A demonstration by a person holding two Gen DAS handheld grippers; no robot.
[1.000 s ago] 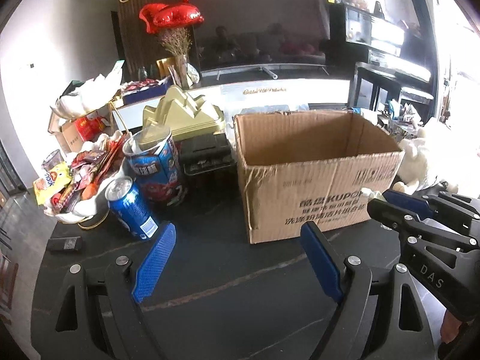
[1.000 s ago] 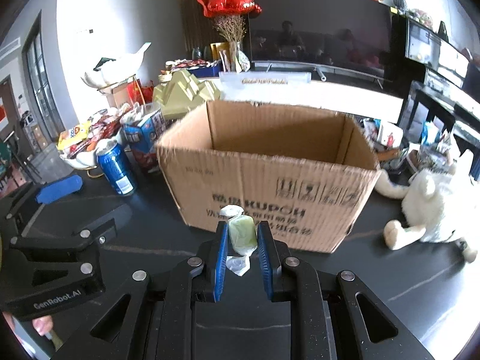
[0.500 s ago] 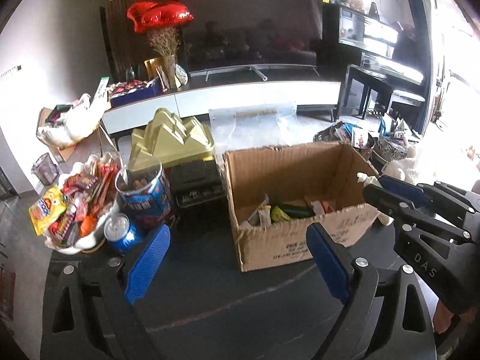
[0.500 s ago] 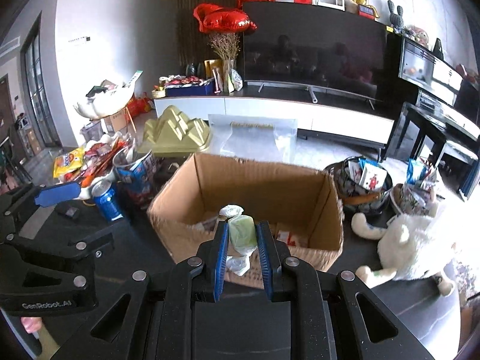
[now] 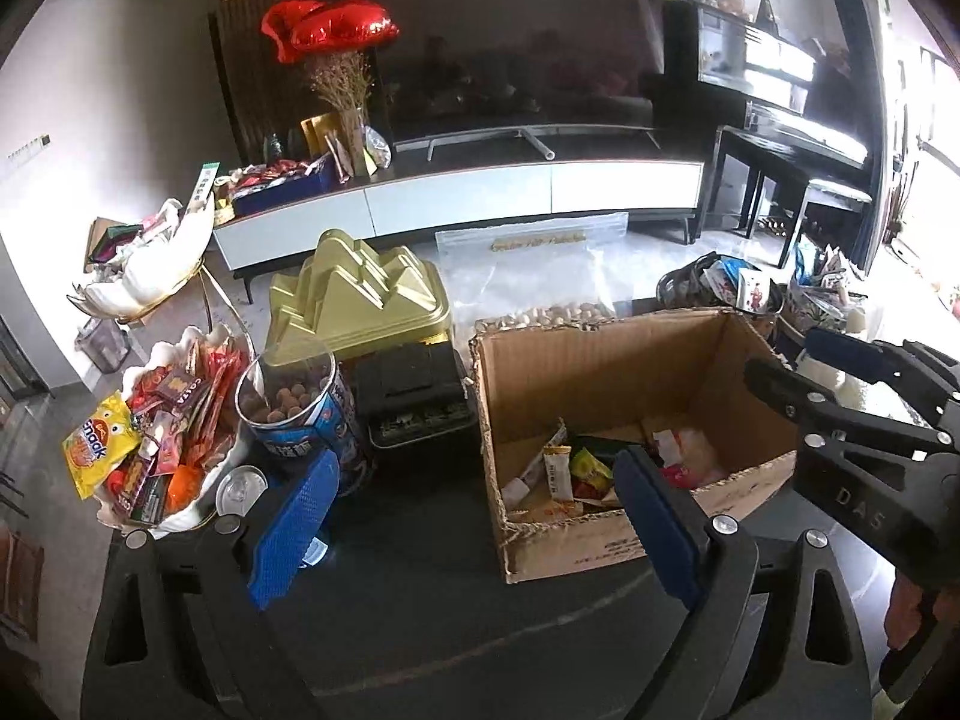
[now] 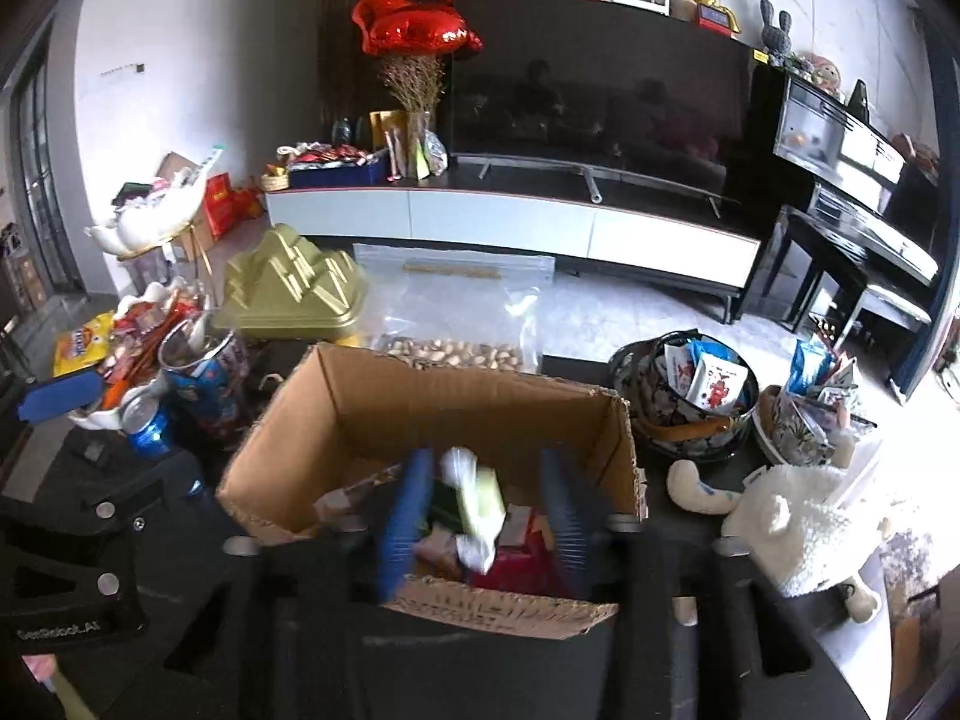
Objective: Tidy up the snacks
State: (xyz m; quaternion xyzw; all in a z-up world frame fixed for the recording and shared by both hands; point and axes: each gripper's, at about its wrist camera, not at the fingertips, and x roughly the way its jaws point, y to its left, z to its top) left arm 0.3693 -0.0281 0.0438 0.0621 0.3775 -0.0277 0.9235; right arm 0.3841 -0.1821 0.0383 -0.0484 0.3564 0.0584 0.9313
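Note:
An open cardboard box [image 5: 600, 372] stands on the dark table with several snack packets in its bottom. My right gripper [image 6: 483, 516] hangs over the box [image 6: 456, 414], and its jaws are opening. A pale green wrapped snack [image 6: 477, 501] sits loose between the blue pads, blurred, touching neither one. My left gripper [image 5: 474, 522] is wide open with nothing between its fingers, in front of the box's left corner. In the left wrist view, the right gripper [image 5: 798, 363] reaches in over the box's right wall.
Left of the box are a white bowl [image 5: 225, 462] heaped with snack packets, a tub of chocolate balls [image 5: 294, 408], a blue can [image 5: 240, 486] and a gold lidded box [image 5: 360, 306]. A basket [image 6: 690, 438] and a white plush toy [image 6: 804, 516] lie to the right.
Both grippers have risen, so the views now look down into the box. The right jaws have spread and let go of the green snack. The left jaws stayed wide.

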